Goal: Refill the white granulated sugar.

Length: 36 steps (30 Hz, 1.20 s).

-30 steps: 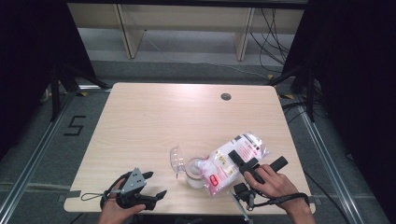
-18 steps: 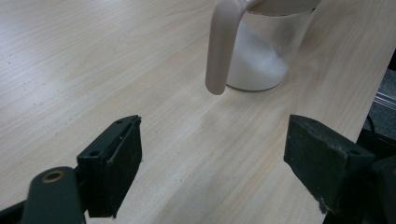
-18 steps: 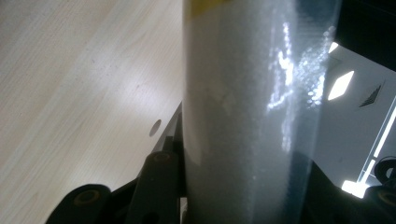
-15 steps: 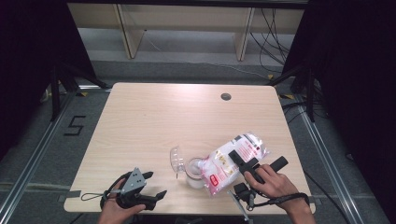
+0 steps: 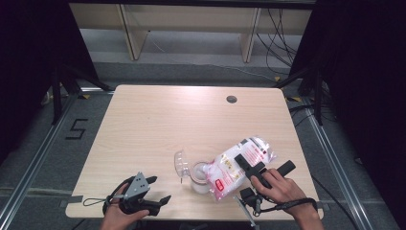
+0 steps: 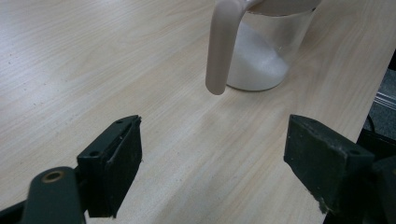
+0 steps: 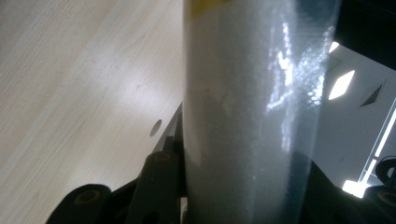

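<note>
A clear plastic bag of white grains (image 5: 229, 168), printed red and white, lies tilted with its lower end over a clear glass jar (image 5: 199, 178). My right gripper (image 5: 249, 165) is shut on the bag's upper half. In the right gripper view the bag (image 7: 252, 116) stands between the jaws of that gripper (image 7: 243, 186). The jar (image 6: 261, 51) holds some white grains, and its pale clasp (image 6: 222, 46) hangs in front. Its lid (image 5: 181, 163) is swung open to the left. My left gripper (image 5: 160, 189) rests open at the table's front left, away from the jar, with nothing between its jaws (image 6: 212, 168).
The light wooden table (image 5: 158, 120) has a round cable hole (image 5: 231, 99) near its far right. Its front edge runs just under both hands. Dark curtains flank the table, and shelf legs and cables stand on the floor behind.
</note>
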Tool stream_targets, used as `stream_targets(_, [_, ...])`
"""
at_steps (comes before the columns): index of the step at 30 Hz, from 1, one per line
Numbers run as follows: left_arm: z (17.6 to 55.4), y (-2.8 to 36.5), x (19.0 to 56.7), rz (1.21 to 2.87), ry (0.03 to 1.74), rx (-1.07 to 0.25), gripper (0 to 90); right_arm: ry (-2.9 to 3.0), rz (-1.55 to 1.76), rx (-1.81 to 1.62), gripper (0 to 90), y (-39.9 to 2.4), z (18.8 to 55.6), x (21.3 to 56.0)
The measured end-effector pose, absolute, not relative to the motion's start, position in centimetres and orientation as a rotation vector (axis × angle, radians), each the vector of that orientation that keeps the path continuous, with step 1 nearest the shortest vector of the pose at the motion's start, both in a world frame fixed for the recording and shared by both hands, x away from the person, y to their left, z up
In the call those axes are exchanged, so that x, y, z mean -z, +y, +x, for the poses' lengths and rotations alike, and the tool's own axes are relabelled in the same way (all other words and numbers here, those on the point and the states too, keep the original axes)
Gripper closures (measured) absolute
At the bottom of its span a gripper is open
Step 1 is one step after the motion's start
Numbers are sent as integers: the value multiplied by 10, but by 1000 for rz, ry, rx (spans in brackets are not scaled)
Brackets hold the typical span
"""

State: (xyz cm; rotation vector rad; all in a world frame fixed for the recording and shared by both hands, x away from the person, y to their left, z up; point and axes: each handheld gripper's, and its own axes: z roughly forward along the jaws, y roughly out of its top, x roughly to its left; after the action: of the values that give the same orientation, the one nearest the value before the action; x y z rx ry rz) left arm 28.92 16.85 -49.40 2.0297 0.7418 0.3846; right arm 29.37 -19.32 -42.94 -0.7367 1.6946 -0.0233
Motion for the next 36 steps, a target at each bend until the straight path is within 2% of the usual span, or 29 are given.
stream_targets(36, [289, 168, 494, 2029, 742, -383, 189, 1669, -759, 62, 716, -191, 291, 425])
